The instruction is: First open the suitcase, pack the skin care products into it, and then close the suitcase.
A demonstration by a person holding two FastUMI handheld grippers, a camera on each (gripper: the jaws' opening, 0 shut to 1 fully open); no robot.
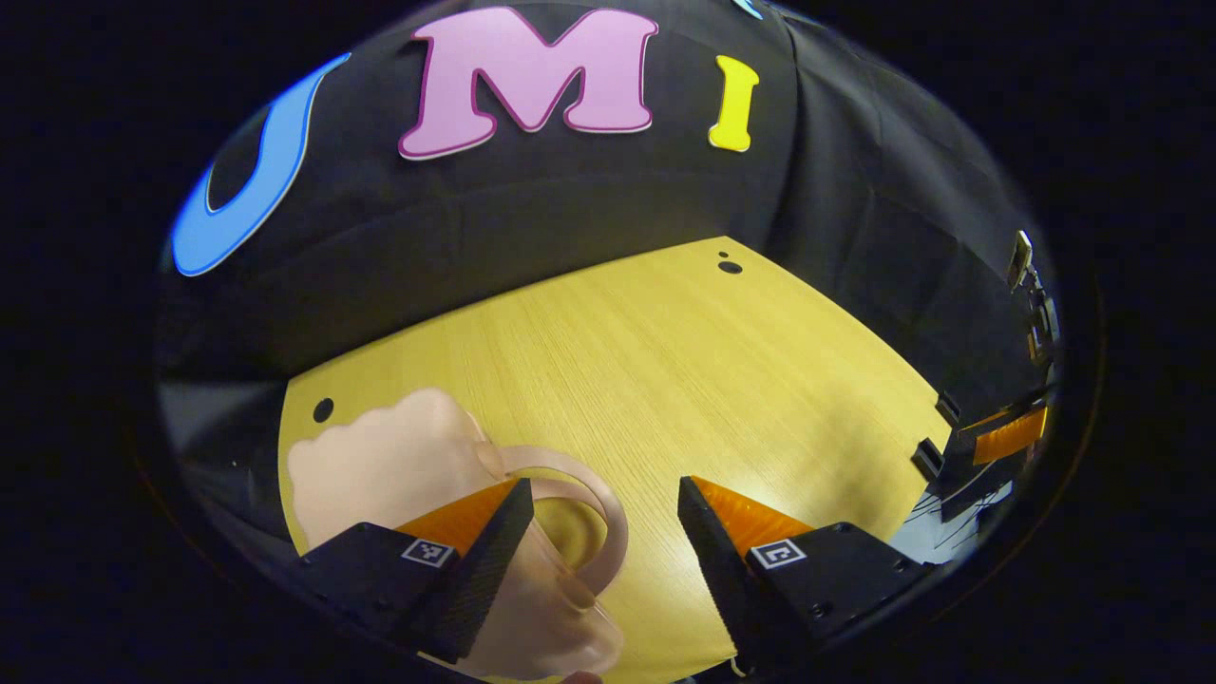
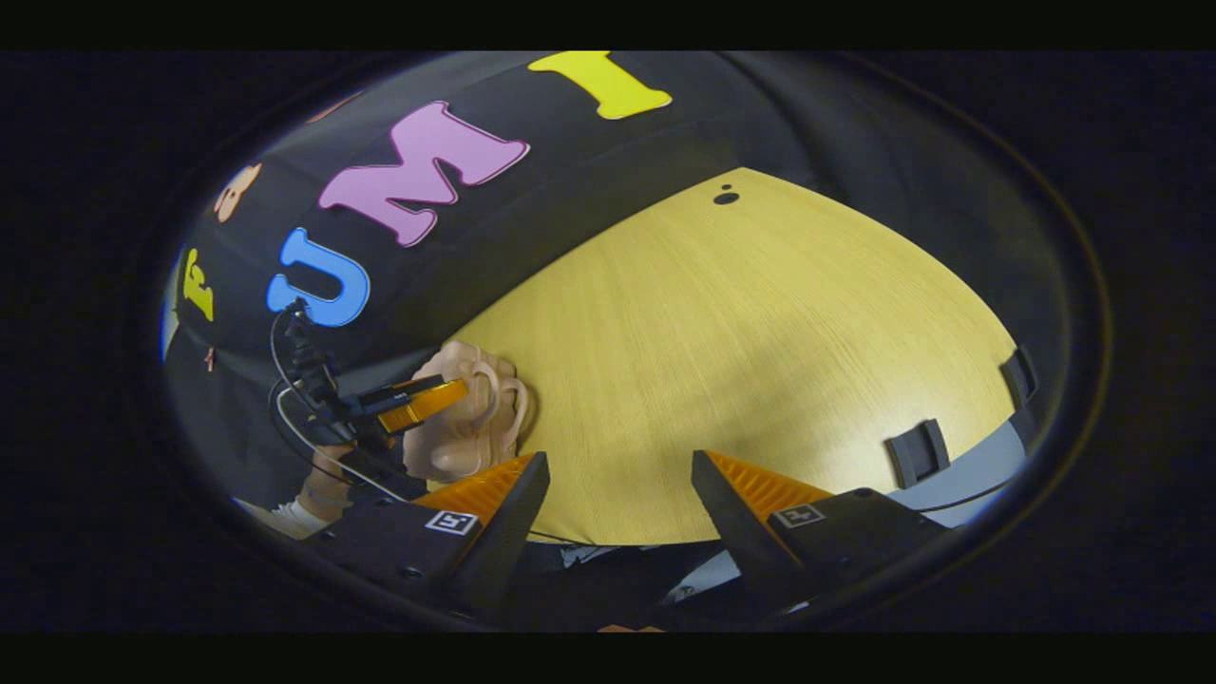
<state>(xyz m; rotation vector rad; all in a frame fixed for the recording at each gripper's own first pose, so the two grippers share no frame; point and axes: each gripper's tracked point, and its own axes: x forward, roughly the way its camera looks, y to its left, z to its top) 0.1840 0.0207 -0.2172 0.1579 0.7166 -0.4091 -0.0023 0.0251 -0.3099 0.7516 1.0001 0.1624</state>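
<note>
suitcase [image 1: 399,465] on the table [image 1: 684,380] near its left edge, left tongs [image 1: 605,518] over its handle [image 1: 570,494]

A light wooden bench [image 1: 665,361] spread across both views, with a small dark hole [image 1: 730,267] at its 12 o'clock edge and another [image 1: 323,410] at 9. Two dark clamps [image 2: 917,453] gripped the 3 o'clock edge.

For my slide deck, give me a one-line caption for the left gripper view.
Open left gripper poised over the pink suitcase and its handle on the wooden table.
</note>
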